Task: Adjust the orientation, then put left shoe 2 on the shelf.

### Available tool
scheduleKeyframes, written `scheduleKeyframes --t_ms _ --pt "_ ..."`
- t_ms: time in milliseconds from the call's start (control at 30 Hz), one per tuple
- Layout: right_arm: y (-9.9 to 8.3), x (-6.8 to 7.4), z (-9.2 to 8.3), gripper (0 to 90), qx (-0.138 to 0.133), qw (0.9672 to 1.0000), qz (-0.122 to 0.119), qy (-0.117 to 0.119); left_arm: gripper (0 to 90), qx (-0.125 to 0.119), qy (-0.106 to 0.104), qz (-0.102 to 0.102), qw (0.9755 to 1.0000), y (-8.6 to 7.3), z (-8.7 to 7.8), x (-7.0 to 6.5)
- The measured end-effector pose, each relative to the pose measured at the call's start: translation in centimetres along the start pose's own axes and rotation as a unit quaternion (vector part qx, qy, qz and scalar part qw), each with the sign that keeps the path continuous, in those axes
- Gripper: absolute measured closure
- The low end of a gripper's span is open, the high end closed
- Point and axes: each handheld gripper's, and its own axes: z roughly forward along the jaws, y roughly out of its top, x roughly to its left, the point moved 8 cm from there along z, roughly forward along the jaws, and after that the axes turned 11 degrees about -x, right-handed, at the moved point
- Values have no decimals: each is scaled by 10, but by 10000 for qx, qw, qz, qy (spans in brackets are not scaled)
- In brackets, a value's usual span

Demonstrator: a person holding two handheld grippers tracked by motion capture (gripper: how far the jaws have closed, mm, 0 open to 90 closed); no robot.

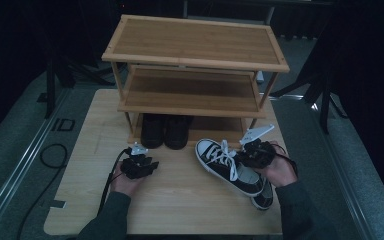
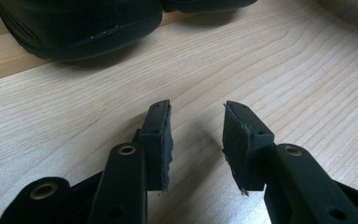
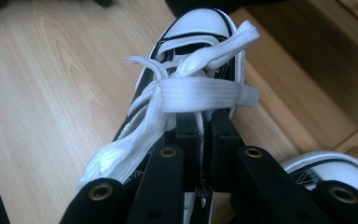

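Observation:
My right gripper is shut on a black-and-white sneaker, pinching its upper just behind the white laces. The sneaker hangs tilted over the table, toe towards the rack. A second matching sneaker lies beneath it by my right hand. My left gripper rests low on the table at the left, open, with bare wood between its pads. The toe of a black shoe lies just ahead of it.
A three-tier wooden shoe rack stands at the far side of the wooden table. A pair of black shoes sits on its bottom shelf, left of centre. Dark floor and cables surround the table.

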Motion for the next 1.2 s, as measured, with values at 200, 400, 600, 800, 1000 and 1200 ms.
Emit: scheduleKeyframes --t_ms 200,400,600,800,1000,1200 --pt "10 -9 -6 853 -57 9999 -149 -15 622 -3 -5 -2 10000 0 0 0" --pt "17 -18 -11 854 -75 9997 -226 -1 622 -13 -9 -9 10000 0 0 0" --pt "20 -26 -15 854 -123 9996 -271 7 622 -27 -26 -7 10000 0 1 -1" --pt "24 -33 -19 854 -225 9991 -352 56 621 -43 -47 -28 10000 0 1 -1" --pt "28 -34 -20 854 -211 9988 -427 97 621 -38 -53 -23 10000 0 1 -1" --pt "31 -35 -22 854 -249 9986 -434 162 620 -30 -64 -31 10000 1 2 -1"
